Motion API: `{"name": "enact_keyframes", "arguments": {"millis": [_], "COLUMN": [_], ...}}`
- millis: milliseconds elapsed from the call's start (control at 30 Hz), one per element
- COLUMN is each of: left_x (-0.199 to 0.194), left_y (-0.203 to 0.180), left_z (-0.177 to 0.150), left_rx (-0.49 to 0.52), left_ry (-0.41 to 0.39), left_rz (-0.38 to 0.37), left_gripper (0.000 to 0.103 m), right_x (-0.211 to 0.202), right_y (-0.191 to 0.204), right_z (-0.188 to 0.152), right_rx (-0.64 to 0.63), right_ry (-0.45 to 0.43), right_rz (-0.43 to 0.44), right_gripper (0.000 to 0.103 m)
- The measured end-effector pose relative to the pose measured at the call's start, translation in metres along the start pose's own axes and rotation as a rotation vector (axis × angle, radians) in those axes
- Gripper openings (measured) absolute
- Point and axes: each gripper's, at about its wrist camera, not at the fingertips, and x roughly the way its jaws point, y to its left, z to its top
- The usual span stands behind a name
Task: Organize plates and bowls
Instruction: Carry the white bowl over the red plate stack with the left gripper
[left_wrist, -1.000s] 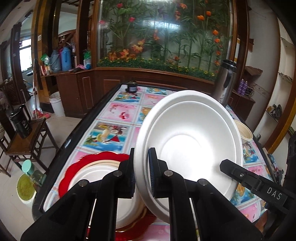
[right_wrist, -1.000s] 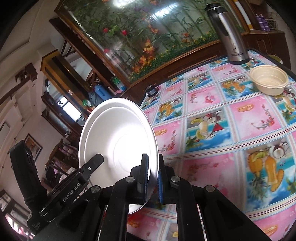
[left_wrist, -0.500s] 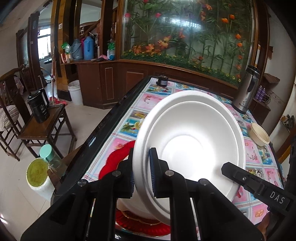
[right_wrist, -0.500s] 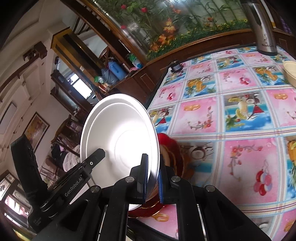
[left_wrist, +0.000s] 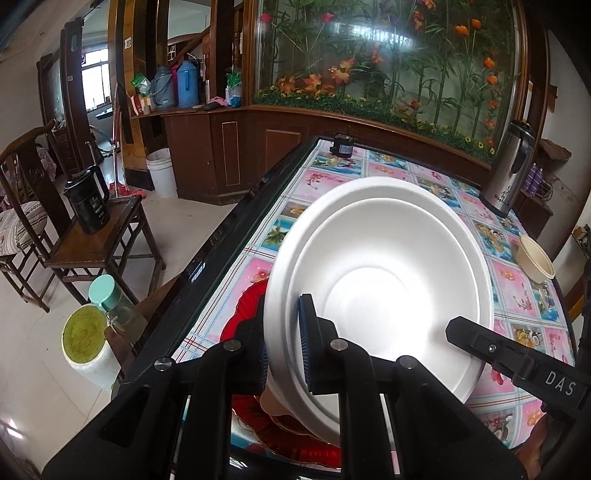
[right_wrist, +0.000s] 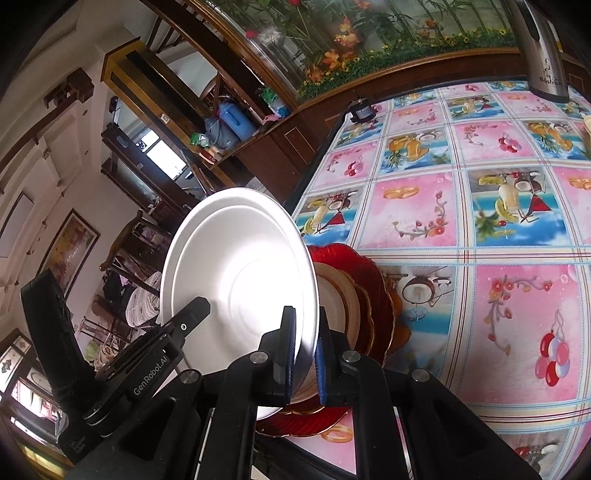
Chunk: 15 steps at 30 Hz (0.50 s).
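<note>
White foam is what the big bowl (left_wrist: 384, 284) appears to be made of, and both grippers are pinching its rim at once. Beneath it, the table (right_wrist: 461, 221) is wearing a glossy pink-and-blue fruit-print cover. At the near left corner a red scalloped plate (right_wrist: 376, 291) is carrying a gold-rimmed cream plate (right_wrist: 341, 295), and the bowl is hanging tilted just above this stack, seemingly clear of it. The left gripper (left_wrist: 282, 347) is clamping the bowl's left rim, one pad inside the wall and one outside; the right gripper (right_wrist: 304, 352) is doing the same on the opposite rim. A steel thermos (left_wrist: 511, 166) is standing at the far edge, with a small beige bowl (left_wrist: 533, 258) nearer.

Judging by its look, the foam bowl is very light yet easily dented, so a gentle squeeze on the stiffer rim band seems wisest, keeping both sides level while lowering it.
</note>
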Motion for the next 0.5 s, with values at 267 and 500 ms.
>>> {"name": "enact_keyframes", "arguments": {"millis": [267, 500], "left_x": [0.007, 0.016], "left_y": [0.005, 0.006], "left_z": [0.002, 0.0], "left_rx": [0.001, 0.004], "left_ry": [0.011, 0.032], "left_rz": [0.018, 0.022], "left_gripper": [0.012, 0.012], "right_x": [0.014, 0.024], "right_y": [0.001, -0.002], "right_z": [0.002, 0.002], "right_rx": [0.006, 0.019], "right_ry": [0.019, 0.036], "right_rz": [-0.006, -0.026], "right_gripper": [0.009, 0.009]}}
